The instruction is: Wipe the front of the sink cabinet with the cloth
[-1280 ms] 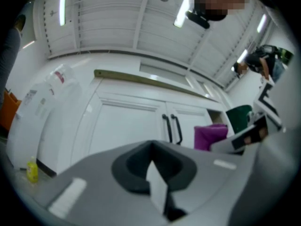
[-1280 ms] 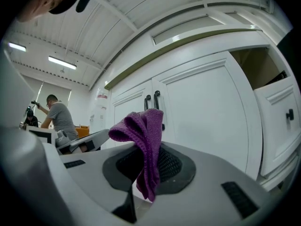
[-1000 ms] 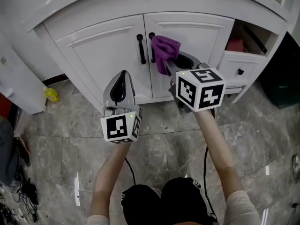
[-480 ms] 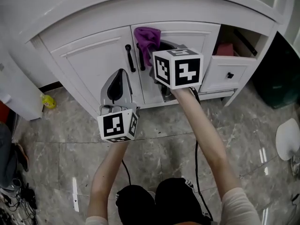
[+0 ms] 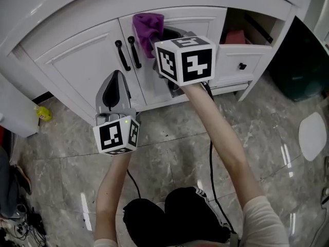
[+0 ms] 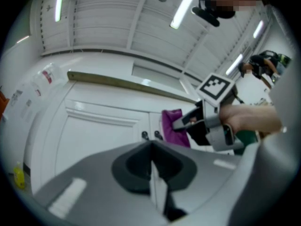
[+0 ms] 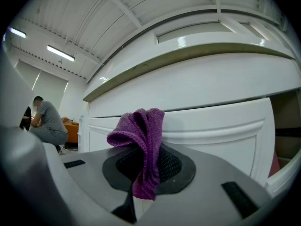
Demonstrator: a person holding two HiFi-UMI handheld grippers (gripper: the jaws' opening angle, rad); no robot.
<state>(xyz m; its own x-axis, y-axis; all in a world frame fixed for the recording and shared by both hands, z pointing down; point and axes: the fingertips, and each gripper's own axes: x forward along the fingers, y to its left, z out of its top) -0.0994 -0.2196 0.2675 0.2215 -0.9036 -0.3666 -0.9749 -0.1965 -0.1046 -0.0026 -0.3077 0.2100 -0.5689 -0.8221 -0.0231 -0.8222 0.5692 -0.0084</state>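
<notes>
White cabinet front just ahead; right gripper clenched on cloth; left gripper closed, empty; could snag handles left of the cloth.

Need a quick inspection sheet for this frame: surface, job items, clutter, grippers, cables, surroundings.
Surface: white cabinet front, doors closed, two black handles.
Job's things: purple cloth up at the top of the right door.
Clutter: yellow object on the floor at left; drawer open, pink item inside.
Grippers: right gripper shut on the cloth; left gripper shut, empty, off the cabinet.
Cables: black cable trails under the right arm.
Surroundings: grey marble floor; seated person in the background.
</notes>
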